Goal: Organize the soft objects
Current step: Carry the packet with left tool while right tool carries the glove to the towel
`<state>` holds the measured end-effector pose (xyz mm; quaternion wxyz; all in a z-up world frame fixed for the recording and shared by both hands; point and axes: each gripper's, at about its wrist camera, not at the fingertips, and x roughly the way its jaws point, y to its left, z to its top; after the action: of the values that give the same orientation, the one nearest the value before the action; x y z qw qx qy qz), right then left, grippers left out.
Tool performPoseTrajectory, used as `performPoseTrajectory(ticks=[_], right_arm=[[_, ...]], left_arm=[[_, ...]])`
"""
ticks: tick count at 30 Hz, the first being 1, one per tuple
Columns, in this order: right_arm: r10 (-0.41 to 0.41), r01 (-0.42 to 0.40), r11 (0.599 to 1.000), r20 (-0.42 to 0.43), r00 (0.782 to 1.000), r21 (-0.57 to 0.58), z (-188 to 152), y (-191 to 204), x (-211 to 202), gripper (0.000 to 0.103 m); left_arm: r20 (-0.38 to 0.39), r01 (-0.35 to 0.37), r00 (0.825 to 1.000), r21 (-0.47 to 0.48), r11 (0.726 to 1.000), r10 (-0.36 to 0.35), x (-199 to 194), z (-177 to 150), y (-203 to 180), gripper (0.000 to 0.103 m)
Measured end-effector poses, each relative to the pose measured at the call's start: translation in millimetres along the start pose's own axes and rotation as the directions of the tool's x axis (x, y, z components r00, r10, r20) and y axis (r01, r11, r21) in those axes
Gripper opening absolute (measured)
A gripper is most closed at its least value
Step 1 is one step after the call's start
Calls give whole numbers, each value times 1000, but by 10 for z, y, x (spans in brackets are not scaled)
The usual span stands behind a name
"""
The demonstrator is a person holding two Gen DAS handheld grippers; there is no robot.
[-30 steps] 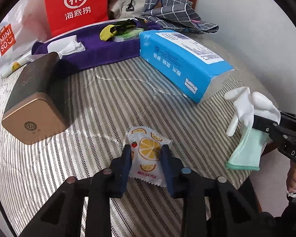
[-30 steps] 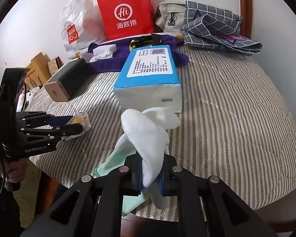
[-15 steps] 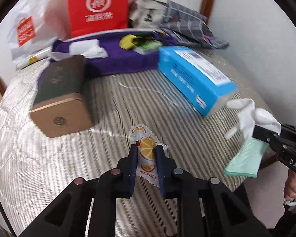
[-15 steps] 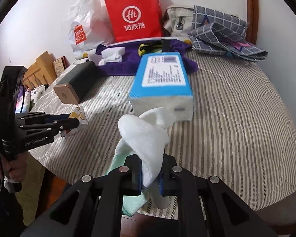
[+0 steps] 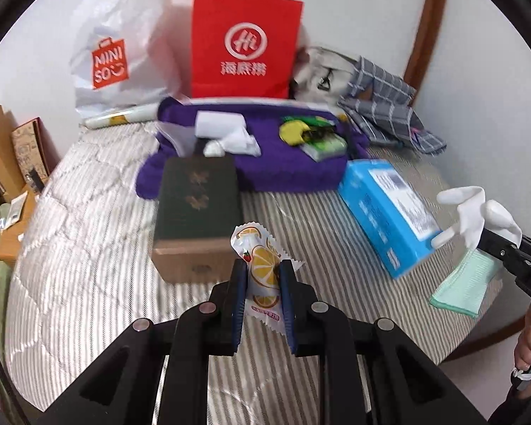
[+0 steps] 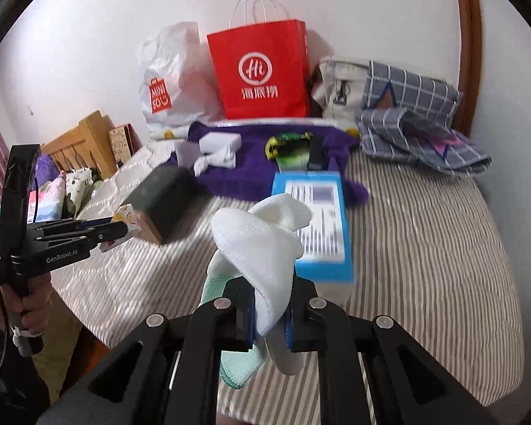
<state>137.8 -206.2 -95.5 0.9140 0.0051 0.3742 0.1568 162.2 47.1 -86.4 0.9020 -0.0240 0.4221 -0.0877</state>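
My left gripper (image 5: 262,276) is shut on an orange-slice printed packet (image 5: 262,265) and holds it above the striped bed, in front of a dark box (image 5: 196,209). My right gripper (image 6: 269,304) is shut on a white and mint-green sock (image 6: 262,244), lifted over the bed's front edge. In the left wrist view the sock (image 5: 474,216) shows at the right. In the right wrist view the left gripper (image 6: 120,228) shows at the left with the packet (image 6: 127,217).
A blue tissue pack (image 5: 386,212) lies right of the dark box. A purple towel (image 5: 265,163) behind carries white cloths (image 5: 226,131) and a yellow-green item (image 5: 301,131). A red paper bag (image 5: 244,46), white Miniso bag (image 5: 120,53) and plaid cloth (image 5: 386,106) line the wall.
My left gripper closed on the packet and lifted it off the bed, turning left toward the box. My right gripper kept the sock and rose a little.
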Motion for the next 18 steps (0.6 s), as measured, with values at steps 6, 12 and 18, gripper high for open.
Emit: performPoseTrajectory(ticks=[6, 12, 18], right_arm=[[25, -25, 1000, 22, 999, -2, 393, 6, 120, 12], [39, -38, 999, 37, 999, -17, 816, -3, 379, 12], [37, -37, 999, 30, 999, -13, 1143, -60, 712, 12]], left_arm=[[29, -27, 999, -29, 999, 28, -12, 315, 129, 18], [51, -41, 998, -49, 998, 44, 60, 617, 262, 18], [49, -54, 997, -82, 995, 59, 275, 896, 408, 18]])
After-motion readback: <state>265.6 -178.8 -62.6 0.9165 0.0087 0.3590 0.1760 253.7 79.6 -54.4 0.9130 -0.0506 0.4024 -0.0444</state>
